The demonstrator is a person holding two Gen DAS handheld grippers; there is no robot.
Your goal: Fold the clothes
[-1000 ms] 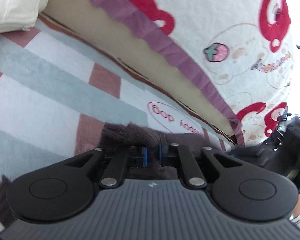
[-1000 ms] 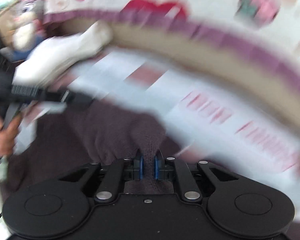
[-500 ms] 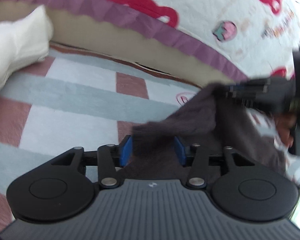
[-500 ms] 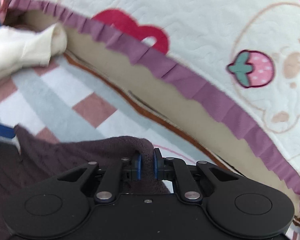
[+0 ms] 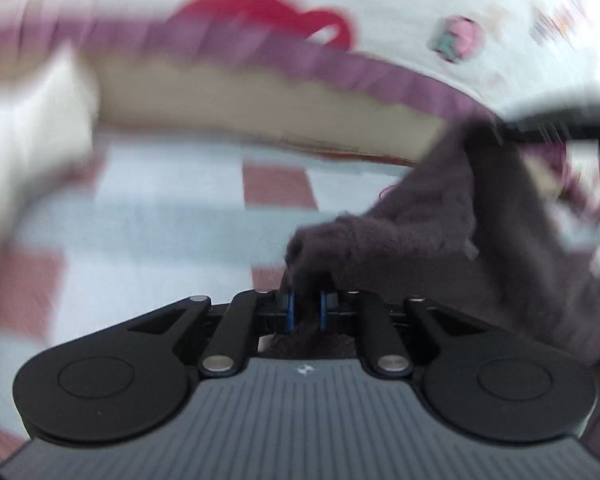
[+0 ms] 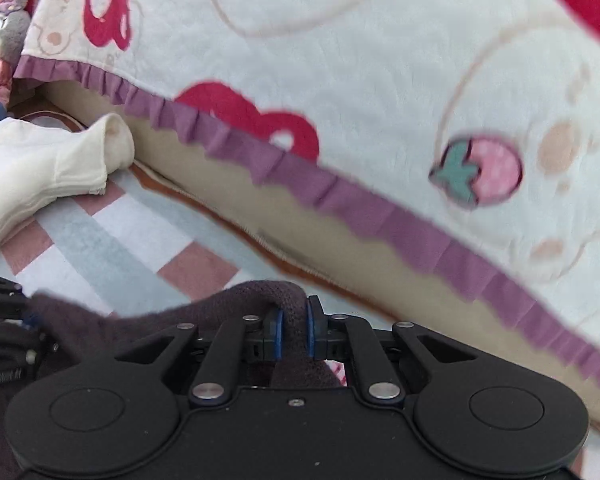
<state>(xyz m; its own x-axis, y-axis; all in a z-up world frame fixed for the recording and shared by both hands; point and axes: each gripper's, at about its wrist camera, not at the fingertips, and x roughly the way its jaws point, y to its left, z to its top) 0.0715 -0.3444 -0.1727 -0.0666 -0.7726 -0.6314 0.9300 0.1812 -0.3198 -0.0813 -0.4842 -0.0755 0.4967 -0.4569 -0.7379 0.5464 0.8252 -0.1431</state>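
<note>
A dark brown knitted garment (image 5: 428, 232) hangs stretched between my two grippers above a checked mat. My left gripper (image 5: 306, 310) is shut on one edge of the garment, with cloth bunched between the blue pads. My right gripper (image 6: 292, 334) is shut on another edge of the same garment (image 6: 260, 300), which runs off to the left toward the other gripper (image 6: 4, 320). The left wrist view is blurred by motion. The right gripper shows there at the upper right (image 5: 560, 120).
A checked mat (image 6: 112, 248) of pink, grey and white squares lies below. A white quilt (image 6: 340, 60) with red and strawberry prints and a purple frill rises behind it. A cream garment (image 6: 40, 168) lies at the left. A plush toy (image 6: 0, 32) sits far left.
My left gripper, open around the cloth half a second ago, has shut on the garment. Both grippers have shifted, and the garment is lifted and stretched between them.
</note>
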